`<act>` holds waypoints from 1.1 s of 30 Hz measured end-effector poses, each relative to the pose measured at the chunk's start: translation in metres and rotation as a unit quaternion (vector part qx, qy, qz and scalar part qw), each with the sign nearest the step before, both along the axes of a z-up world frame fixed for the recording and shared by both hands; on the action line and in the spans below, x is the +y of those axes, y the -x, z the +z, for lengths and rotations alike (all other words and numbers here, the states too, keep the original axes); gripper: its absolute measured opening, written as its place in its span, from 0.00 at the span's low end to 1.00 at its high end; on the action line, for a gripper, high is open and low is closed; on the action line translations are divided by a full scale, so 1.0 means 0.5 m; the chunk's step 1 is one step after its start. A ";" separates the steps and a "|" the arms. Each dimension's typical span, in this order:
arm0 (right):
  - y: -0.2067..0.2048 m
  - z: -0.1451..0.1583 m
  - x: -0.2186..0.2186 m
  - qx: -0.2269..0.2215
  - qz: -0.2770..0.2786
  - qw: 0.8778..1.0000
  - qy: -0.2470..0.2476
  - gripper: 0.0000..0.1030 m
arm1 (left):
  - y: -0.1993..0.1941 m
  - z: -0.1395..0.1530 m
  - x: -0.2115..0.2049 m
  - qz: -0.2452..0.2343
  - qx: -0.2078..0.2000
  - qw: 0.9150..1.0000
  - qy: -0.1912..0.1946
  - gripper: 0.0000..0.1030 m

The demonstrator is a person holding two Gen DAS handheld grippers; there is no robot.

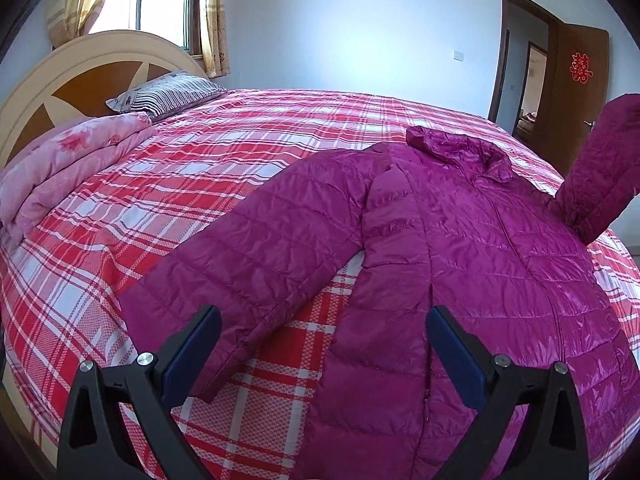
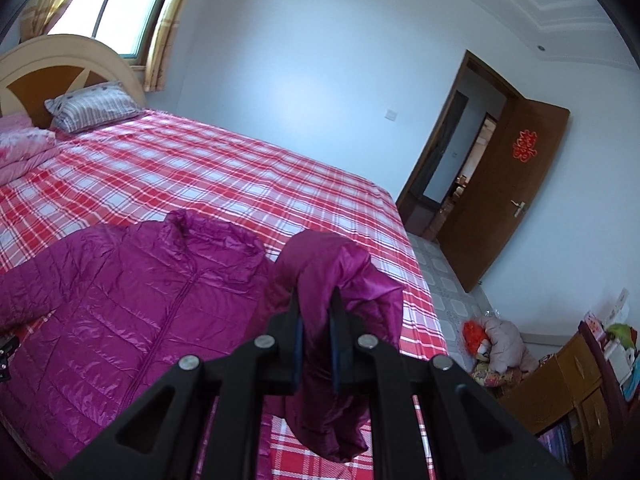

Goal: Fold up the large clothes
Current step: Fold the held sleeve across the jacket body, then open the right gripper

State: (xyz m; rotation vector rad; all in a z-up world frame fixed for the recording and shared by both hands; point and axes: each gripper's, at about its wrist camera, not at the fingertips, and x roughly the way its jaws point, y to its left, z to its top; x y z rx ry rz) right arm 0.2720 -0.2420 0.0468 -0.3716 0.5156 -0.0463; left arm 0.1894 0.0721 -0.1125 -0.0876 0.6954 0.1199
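A magenta quilted puffer jacket [image 1: 460,248] lies front up on the red plaid bed [image 1: 200,184], collar toward the far side; it also shows in the right wrist view [image 2: 132,300]. Its left sleeve [image 1: 248,264] lies spread out flat. My left gripper [image 1: 322,340] is open and empty, hovering above the gap between that sleeve and the jacket body. My right gripper [image 2: 316,328] is shut on the jacket's right sleeve [image 2: 344,280] and holds it lifted above the bed; the raised sleeve [image 1: 600,168] shows at the right in the left wrist view.
A folded pink quilt [image 1: 68,172] and a striped pillow [image 1: 164,94] lie at the headboard [image 1: 36,92]. An open brown door [image 2: 508,192] is at the far right. A wooden cabinet [image 2: 568,380] and a doll [image 2: 492,344] stand beside the bed's right edge.
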 end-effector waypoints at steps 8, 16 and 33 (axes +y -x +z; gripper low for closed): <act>-0.033 -0.032 0.082 0.037 0.042 0.998 0.034 0.12 | 0.000 0.006 0.014 0.006 -0.002 1.000 0.004 0.99; -0.095 -0.124 0.181 0.097 0.083 0.989 0.075 0.12 | -0.005 0.005 0.028 0.011 0.001 1.000 0.005 0.99; -0.198 -0.309 0.335 0.196 0.168 0.965 -0.037 0.69 | -0.033 -0.018 0.047 0.003 0.027 1.000 0.000 0.99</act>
